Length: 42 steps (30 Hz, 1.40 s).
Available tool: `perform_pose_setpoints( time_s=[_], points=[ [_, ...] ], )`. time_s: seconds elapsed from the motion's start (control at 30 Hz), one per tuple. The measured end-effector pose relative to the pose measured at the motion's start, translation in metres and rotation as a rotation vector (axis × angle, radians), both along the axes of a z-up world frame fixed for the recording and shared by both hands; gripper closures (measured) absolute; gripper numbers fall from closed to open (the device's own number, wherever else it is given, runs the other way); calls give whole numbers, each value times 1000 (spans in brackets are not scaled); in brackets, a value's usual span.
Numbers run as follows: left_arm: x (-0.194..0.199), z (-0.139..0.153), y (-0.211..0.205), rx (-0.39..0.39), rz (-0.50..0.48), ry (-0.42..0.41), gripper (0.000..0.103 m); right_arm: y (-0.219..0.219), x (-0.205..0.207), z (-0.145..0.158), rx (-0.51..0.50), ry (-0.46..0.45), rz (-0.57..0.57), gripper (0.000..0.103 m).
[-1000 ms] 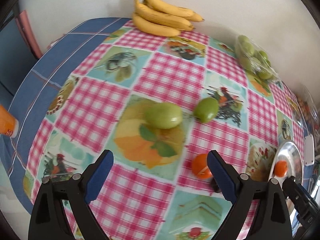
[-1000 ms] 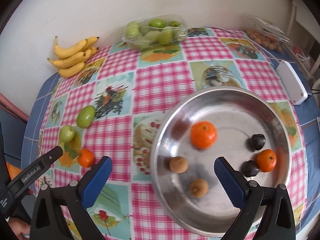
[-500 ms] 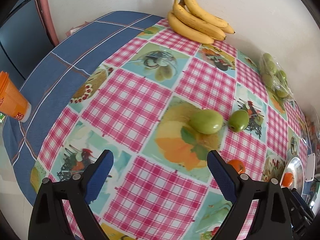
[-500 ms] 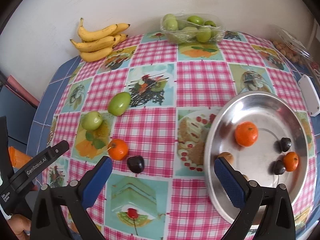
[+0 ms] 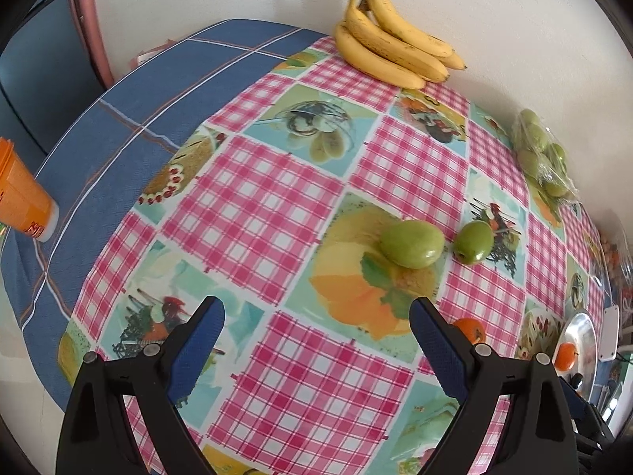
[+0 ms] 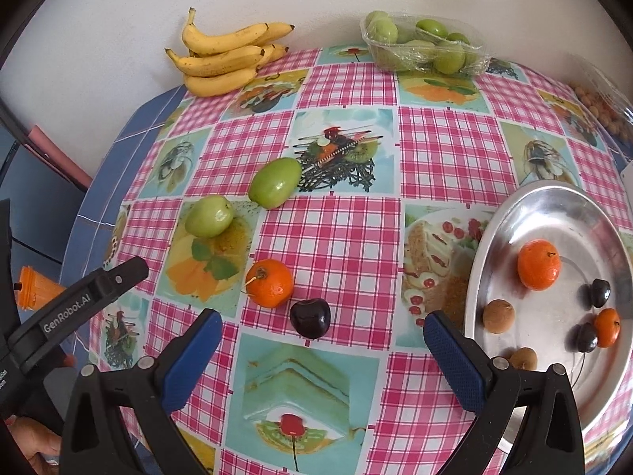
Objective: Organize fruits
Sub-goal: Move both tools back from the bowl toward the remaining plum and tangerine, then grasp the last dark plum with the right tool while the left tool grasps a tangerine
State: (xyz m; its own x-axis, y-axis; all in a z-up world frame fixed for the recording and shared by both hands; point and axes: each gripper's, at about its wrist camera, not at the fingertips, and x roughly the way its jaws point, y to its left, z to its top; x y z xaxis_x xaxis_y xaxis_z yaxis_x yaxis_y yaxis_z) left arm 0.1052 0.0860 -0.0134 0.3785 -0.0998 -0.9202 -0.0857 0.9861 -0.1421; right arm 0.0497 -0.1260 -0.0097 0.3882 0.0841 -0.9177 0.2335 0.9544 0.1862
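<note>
In the right wrist view a dark cherry [image 6: 310,318] and a small orange [image 6: 270,283] lie on the checked tablecloth just ahead of my open, empty right gripper [image 6: 318,352]. Two green fruits [image 6: 275,187] [image 6: 209,215] lie farther left. The metal bowl [image 6: 494,237] at the right holds two oranges [image 6: 539,264], dark cherries [image 6: 599,293] and brown fruits [image 6: 498,316]. My left gripper [image 5: 316,340] is open and empty, over the cloth, short of the green fruits [image 5: 412,243] [image 5: 472,242]. The orange [image 5: 469,328] peeks past its right finger.
A banana bunch [image 6: 225,59] and a clear tray of green fruits [image 6: 423,45] stand by the back wall. A bag of small brown fruits [image 6: 601,107] is far right. An orange cup stack [image 5: 19,202] stands on the blue cloth at left.
My right gripper has swung left, from over the bowl to over the cherry and orange. My left gripper has pulled back and turned left, so the green fruits sit farther away.
</note>
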Motion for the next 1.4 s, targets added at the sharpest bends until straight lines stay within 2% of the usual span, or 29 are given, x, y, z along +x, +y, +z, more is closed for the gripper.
perform_pose_setpoints(
  time_s=[0.13,0.27,0.5,0.7,0.83,0.97,1.07,1.17,1.3,1.4],
  points=[
    [0,2,-12,-3,-52,-3,8,-1,2,-6,4,11,7,4],
    [0,-2,-25,-16,-95,18,8,1,3,-7,17,7,18,22],
    [0,-17,-45,-69,-146,76,9,13,10,-26,10,52,74,28],
    [2,-18,-62,-103,-195,68,9,15,15,-41,2,81,89,36],
    [4,-23,-74,-136,-233,86,15,17,19,-46,4,89,95,49],
    [5,-27,-83,-123,-266,99,15,17,20,-48,9,91,95,54],
    [6,-31,-88,-128,-279,114,25,17,20,-49,12,93,89,56],
    [6,-32,-91,-144,-289,122,28,16,19,-50,20,94,86,61],
    [8,-31,-97,-161,-311,117,40,13,19,-50,25,91,82,62],
    [8,-33,-102,-173,-323,125,52,12,19,-49,40,90,83,68]
  ],
)
